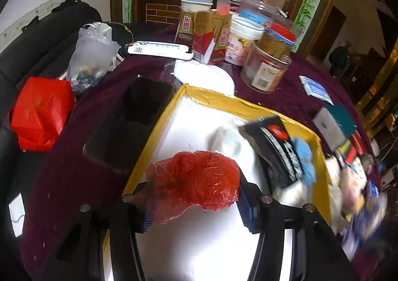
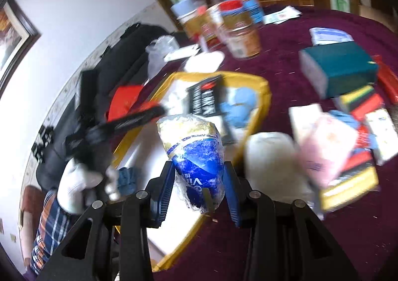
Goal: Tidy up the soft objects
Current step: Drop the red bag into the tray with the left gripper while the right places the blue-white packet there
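- Left gripper [image 1: 192,202] clenched on crumpled red plastic bag [image 1: 194,179], held over near end of gold-rimmed box [image 1: 159,129].
- Right gripper [image 2: 199,190] grasps blue-and-clear packet [image 2: 196,154] above box's near-right rim [image 2: 263,97].
- Black pouch [image 2: 205,98] & blue cloth [image 2: 240,107] lie inside, far end.

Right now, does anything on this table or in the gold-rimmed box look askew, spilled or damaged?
Nothing looks spilled or broken. The left gripper holds a crumpled red plastic bag over the gold-rimmed box; the right gripper holds a blue-and-white packet. The sponges and packets on the maroon cloth lie in a loose heap, still unsorted.
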A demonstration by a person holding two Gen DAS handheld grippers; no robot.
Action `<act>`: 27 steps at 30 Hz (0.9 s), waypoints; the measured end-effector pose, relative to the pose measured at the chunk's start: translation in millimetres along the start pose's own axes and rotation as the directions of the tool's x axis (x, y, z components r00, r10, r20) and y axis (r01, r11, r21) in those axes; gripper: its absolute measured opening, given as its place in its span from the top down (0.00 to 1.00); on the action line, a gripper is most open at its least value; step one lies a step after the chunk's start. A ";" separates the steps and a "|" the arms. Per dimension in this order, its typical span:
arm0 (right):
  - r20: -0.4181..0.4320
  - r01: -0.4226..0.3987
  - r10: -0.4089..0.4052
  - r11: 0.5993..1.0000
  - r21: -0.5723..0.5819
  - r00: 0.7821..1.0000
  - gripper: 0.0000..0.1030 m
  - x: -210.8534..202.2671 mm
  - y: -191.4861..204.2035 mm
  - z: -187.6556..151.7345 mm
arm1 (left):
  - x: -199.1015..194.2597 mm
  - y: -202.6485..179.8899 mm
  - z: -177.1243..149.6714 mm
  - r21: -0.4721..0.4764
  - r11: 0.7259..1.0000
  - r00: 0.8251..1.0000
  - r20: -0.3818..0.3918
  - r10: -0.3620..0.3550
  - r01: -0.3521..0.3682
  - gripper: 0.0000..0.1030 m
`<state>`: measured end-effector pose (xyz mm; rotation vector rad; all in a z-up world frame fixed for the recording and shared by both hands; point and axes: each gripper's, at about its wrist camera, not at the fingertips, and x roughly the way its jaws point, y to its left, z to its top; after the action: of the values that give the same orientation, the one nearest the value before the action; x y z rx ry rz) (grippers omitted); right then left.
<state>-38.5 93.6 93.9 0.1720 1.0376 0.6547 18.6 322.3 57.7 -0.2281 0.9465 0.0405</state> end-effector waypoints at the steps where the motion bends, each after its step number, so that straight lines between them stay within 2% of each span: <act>1: -0.014 -0.004 0.004 1.000 -0.009 1.000 0.63 7.5 6.1 0.8 | 6.3 -0.2 3.7 0.005 1.000 1.000 0.005 0.010 -0.010 0.40; 5: -0.070 -0.009 0.006 0.999 -0.045 0.998 0.63 38.6 25.5 5.0 | 25.4 2.4 16.6 -0.005 1.000 1.000 0.015 0.026 -0.026 0.31; 8: -0.111 -0.005 -0.001 0.999 -0.052 0.994 0.63 58.6 31.5 4.2 | 33.6 10.3 24.1 -0.079 0.996 0.999 0.011 -0.042 0.042 0.27; 11: -0.137 0.011 -0.017 0.999 -0.049 0.990 0.63 76.2 34.2 7.5 | 32.4 9.9 24.8 -0.118 0.991 0.998 -0.009 -0.060 0.058 0.27; 15: -0.149 0.057 -0.062 0.998 -0.041 0.987 0.63 93.8 31.1 16.3 | 10.4 16.4 22.6 -0.156 0.982 0.994 0.036 -0.105 0.109 0.27; 17: -0.155 0.079 -0.083 0.996 -0.032 0.984 0.63 100.1 28.3 18.9 | -8.9 23.0 18.4 -0.178 0.975 0.989 0.083 -0.119 0.132 0.27; 19: -0.154 0.095 -0.099 0.995 -0.033 0.983 0.63 104.0 28.6 22.1 | -28.1 31.6 12.9 -0.206 0.962 0.980 0.122 -0.155 0.177 0.23; 23: -0.157 0.133 -0.138 0.990 -0.040 0.978 0.62 112.4 29.9 26.7 | -57.4 42.5 -2.2 -0.242 0.939 0.963 0.171 -0.206 0.244 0.22; 25: -0.145 0.174 -0.178 0.984 -0.041 0.973 0.57 116.2 28.3 29.4 | -69.4 44.6 -10.2 -0.243 0.931 0.955 0.189 -0.228 0.271 0.22; 27: -0.150 0.174 -0.180 0.983 -0.052 0.972 0.54 118.5 29.2 28.9 | -82.5 44.8 -19.4 -0.238 0.928 0.948 0.209 -0.240 0.287 0.21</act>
<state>13.7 190.3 33.3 -0.0058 1.1733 0.5308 -51.2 367.2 105.6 -0.5916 0.7242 -0.0613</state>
